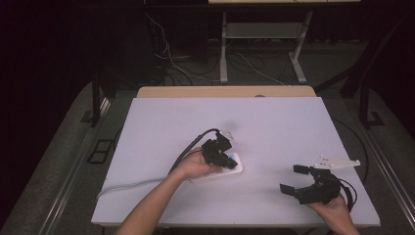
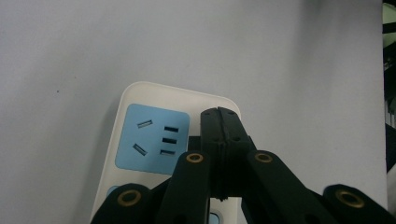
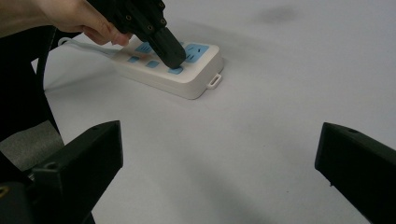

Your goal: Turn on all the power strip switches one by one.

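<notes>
A white power strip (image 1: 236,171) with blue socket faces lies near the middle of the white table (image 1: 274,127). My left gripper (image 1: 229,160) is shut, jaws pressed together with nothing between them. Its tips rest on the strip's top. In the left gripper view the closed tips (image 2: 219,115) sit just right of a blue socket (image 2: 152,137) on the power strip (image 2: 140,95). The right gripper view shows the left gripper (image 3: 170,58) touching the power strip (image 3: 196,79) beside a small blue button (image 3: 176,70). My right gripper (image 1: 292,178) stands open at the table's right front, and its jaws in its own view (image 3: 218,144) are spread wide over bare tabletop.
The strip's grey cord (image 1: 127,186) runs off to the table's left front edge. A wooden strip (image 1: 225,91) borders the far edge. Beyond it, cables (image 1: 186,66) and a metal table frame (image 1: 224,49) stand on the dark floor.
</notes>
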Motion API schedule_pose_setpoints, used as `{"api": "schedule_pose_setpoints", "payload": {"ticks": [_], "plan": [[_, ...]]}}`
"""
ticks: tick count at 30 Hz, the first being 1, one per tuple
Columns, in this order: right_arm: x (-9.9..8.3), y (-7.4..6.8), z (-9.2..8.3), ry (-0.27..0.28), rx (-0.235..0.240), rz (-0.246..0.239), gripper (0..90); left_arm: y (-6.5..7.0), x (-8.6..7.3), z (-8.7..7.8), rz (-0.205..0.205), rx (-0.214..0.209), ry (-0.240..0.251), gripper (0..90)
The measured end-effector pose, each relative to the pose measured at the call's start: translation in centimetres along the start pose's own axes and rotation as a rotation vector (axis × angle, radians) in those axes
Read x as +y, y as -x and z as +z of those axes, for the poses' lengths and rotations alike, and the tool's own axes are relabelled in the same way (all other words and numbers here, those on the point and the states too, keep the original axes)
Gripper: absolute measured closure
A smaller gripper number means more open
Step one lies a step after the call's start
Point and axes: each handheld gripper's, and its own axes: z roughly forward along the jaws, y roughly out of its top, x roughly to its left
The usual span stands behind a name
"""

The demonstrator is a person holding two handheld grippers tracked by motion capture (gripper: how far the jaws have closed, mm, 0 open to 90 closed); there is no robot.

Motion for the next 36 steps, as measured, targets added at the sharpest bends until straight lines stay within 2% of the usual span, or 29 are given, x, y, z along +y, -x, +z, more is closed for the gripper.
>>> {"api": "schedule_pose_setpoints", "payload": {"ticks": [13, 19, 24, 28, 31, 36], "plan": [[0.0, -0.1, 0.0, 0.001, -0.001, -0.002, 1.0, -0.1, -0.2, 0.2, -0.033, -0.006, 0.003, 90.0], [0.0, -0.1, 0.0, 0.001, -0.002, 0.000, 1.0, 0.1, -0.1, 0.2, -0.015, 0.007, 0.001, 90.0], [0.0, 0.0, 0.0, 0.007, -0.004, 0.002, 1.0, 0.1, -0.4, 0.1, -0.024, 0.007, 0.022, 89.7], [0.0, 0.0, 0.0, 0.003, -0.004, 0.001, 1.0, 0.2, -0.3, -0.1, -0.004, 0.031, 0.010, 89.6], [0.0, 0.0, -0.1, 0.003, -0.006, 0.005, 1.0, 0.0, -0.4, -0.7, -0.011, 0.039, 0.031, 89.6], [0.0, 0.1, 0.0, 0.005, -0.008, 0.006, 1.0, 0.0, -0.6, -2.2, -0.034, 0.054, 0.095, 89.2]]}}
